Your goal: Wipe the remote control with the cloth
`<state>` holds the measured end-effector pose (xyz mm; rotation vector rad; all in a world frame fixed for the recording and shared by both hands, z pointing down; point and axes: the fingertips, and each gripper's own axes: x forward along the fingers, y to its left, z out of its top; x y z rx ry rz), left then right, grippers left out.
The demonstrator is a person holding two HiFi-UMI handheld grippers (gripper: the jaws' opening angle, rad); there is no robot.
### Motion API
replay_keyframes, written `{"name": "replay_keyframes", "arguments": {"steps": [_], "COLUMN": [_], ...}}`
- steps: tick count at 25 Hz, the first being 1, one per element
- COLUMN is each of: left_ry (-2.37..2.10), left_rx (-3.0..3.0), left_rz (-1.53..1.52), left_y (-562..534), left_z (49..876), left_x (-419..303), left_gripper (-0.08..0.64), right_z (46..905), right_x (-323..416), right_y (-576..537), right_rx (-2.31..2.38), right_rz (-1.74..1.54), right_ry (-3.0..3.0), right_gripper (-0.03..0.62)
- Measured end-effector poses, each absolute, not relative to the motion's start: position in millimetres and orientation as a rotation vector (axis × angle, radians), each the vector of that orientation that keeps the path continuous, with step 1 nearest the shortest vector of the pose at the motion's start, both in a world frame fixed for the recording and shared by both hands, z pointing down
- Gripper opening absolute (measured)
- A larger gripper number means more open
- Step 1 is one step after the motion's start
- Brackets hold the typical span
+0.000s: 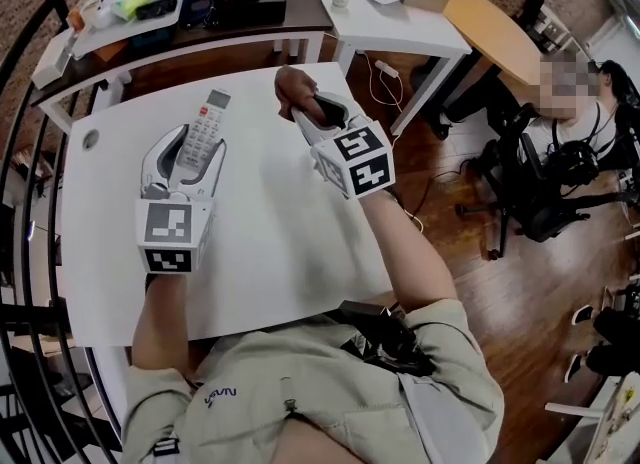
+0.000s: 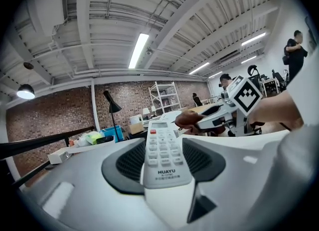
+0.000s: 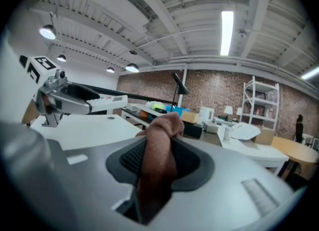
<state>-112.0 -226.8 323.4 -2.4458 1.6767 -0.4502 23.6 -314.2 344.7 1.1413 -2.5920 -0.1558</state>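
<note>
A white remote control (image 1: 205,130) with grey buttons sticks out forward between the jaws of my left gripper (image 1: 184,152), which is shut on it above the white table (image 1: 270,252). The left gripper view shows the remote (image 2: 162,151) running away from the camera, button side up. My right gripper (image 1: 315,117) is shut on a brown cloth (image 1: 293,87) and held up to the right of the remote, apart from it. In the right gripper view the cloth (image 3: 158,150) bunches between the jaws, and the left gripper (image 3: 75,100) with the remote (image 3: 110,100) lies at the left.
A dark desk (image 1: 180,22) with a blue box, a cardboard box and other clutter stands beyond the table, beside a second white table (image 1: 400,12). A seated person (image 1: 575,122) and office chairs are at the right. A black railing (image 1: 30,82) curves along the left.
</note>
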Motion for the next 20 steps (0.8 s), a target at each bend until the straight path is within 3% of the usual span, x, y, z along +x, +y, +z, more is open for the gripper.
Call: {"name": "replay_keyframes", "arguments": {"steps": [20], "left_ry": [1.601], "left_rx": [-2.254], "left_rz": [-0.415], "left_y": [-194.6], "left_z": [296.5], "left_x": [-88.5], "left_gripper": [0.244], "right_z": [235.9], "right_x": [2.1], "right_y": [-217.8], "right_rx": [1.076], "right_rz": [-0.623], "right_ry": [-2.707], "right_gripper": [0.124]}}
